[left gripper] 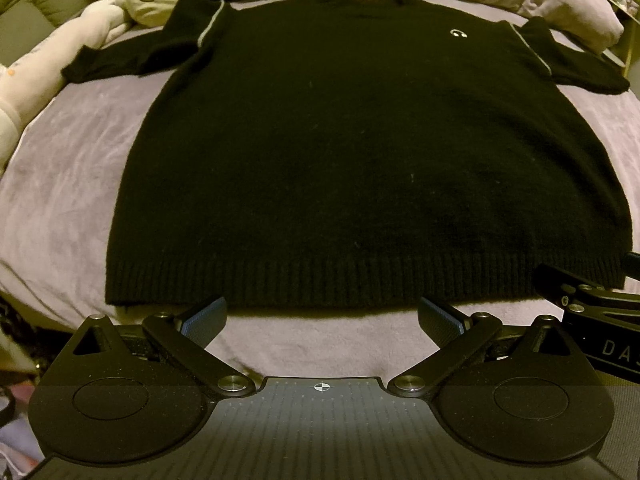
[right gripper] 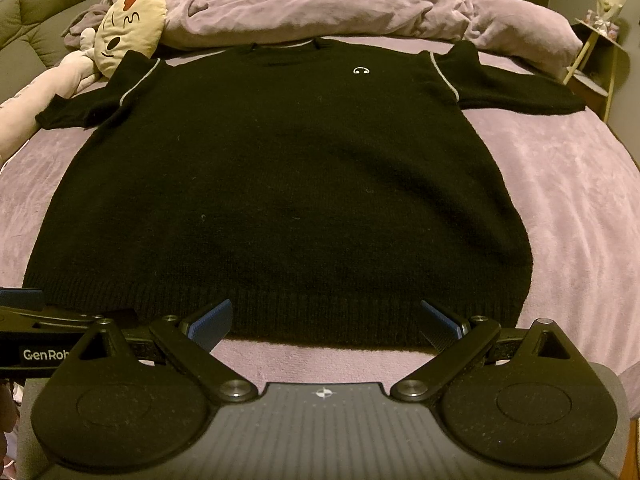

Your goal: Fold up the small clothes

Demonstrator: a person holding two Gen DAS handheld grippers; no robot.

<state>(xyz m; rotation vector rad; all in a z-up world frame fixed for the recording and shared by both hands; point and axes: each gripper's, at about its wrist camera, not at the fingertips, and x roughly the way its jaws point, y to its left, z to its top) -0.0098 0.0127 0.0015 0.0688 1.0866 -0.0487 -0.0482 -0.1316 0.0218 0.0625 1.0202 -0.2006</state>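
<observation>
A black short-sleeved knit sweater [left gripper: 360, 152] lies flat and face up on the bed, collar at the far side, ribbed hem nearest me, both sleeves spread out. It has pale piping at the shoulders and a small white logo [left gripper: 459, 33] on the chest. My left gripper [left gripper: 322, 320] stands open just short of the hem, nothing between its blue pads. In the right wrist view the same sweater [right gripper: 280, 200] fills the middle. My right gripper [right gripper: 326, 322] is open too, its fingertips over the hem edge. The other gripper's body shows at the left edge [right gripper: 36, 336].
The sweater rests on a lilac bedsheet [right gripper: 560, 200]. A crumpled lilac duvet [right gripper: 340, 8] lies along the far side. A cream cat-face cushion [right gripper: 128, 28] and a pale plush toy [left gripper: 36, 76] sit at the far left. A small side table [right gripper: 600, 52] stands at the far right.
</observation>
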